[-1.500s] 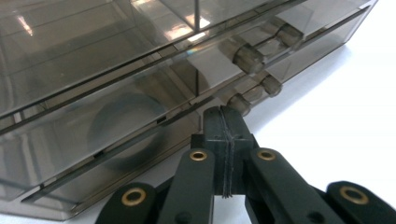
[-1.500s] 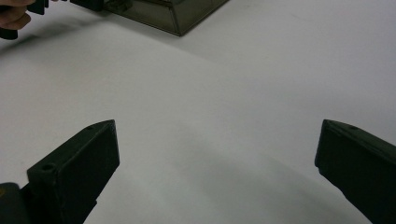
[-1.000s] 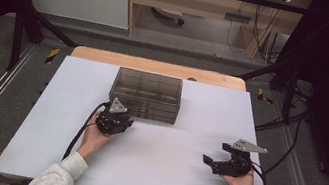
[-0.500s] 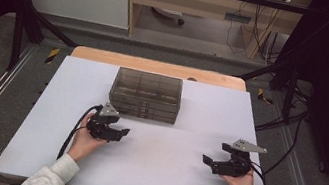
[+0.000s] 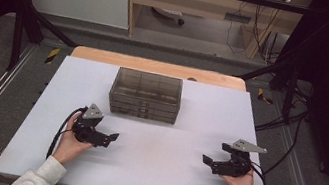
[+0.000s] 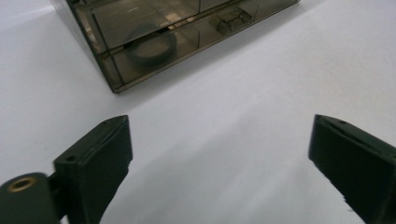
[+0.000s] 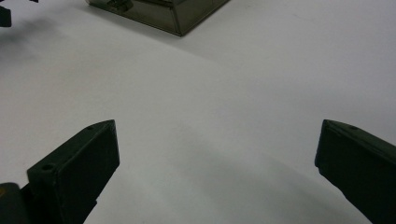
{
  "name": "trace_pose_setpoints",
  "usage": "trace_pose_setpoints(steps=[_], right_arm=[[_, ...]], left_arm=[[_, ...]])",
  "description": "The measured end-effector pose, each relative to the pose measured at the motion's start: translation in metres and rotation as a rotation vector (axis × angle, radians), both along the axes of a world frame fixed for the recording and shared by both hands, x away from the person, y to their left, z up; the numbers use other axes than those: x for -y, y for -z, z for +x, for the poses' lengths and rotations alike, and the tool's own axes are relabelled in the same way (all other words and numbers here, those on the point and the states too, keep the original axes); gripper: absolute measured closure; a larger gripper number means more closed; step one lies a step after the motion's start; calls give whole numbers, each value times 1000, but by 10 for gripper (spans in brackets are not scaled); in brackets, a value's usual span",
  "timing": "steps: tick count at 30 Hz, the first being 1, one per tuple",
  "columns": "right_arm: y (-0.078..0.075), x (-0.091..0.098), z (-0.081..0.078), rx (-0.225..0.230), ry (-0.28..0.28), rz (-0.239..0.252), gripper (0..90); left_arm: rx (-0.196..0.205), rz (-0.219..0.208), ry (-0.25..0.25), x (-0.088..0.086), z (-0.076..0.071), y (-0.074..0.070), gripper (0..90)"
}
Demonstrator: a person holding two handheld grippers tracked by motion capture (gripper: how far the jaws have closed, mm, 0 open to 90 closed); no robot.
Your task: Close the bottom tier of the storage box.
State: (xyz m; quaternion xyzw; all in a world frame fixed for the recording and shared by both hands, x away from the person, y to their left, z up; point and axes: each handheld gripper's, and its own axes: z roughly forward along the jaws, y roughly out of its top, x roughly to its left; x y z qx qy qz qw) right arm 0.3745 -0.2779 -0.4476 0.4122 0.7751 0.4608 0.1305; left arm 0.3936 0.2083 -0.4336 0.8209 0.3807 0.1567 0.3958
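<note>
A smoky see-through drawer box (image 5: pixel 145 95) stands at the middle back of the white table (image 5: pixel 149 171). My left gripper (image 5: pixel 112 137) lies in front of the box's left end, apart from it and pointing right. Its jaws have just been opening and stand open, with bare table between them (image 6: pixel 219 158). In the left gripper view the drawer box (image 6: pixel 187 18) shows a dark round object (image 6: pixel 152 45) inside a lower drawer. My right gripper (image 5: pixel 207 160) rests at the front right, pointing left and open, with nothing between its fingers (image 7: pixel 215 163).
The drawer box's corner (image 7: pixel 163 14) sits at the top of the right gripper view. A wooden board edge (image 5: pixel 156 66) runs behind the white table. Black frame bars and cables (image 5: pixel 289 123) flank the table on the right.
My left gripper has drawn back from the box's front, moving left and toward the person, and its jaws have spread apart. The right gripper has stayed where it was.
</note>
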Motion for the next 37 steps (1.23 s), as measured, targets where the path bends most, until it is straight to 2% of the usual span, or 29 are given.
trace_pose_setpoints(steps=[5, 22, 26, 37], right_arm=[[0, 0, 0, 0, 1, 0, 4], [0, 0, 0, -3, 0, -2, 4], [0, 0, 0, -2, -1, 0, 4], [0, 0, 0, -5, -4, 3, 4]], left_arm=[[14, 14, -22, -9, -6, 1, 40], [8, 12, -54, -45, -19, 5, 42], [7, 0, -59, -50, -21, 6, 42], [2, 5, -57, -56, -22, 8, 43]])
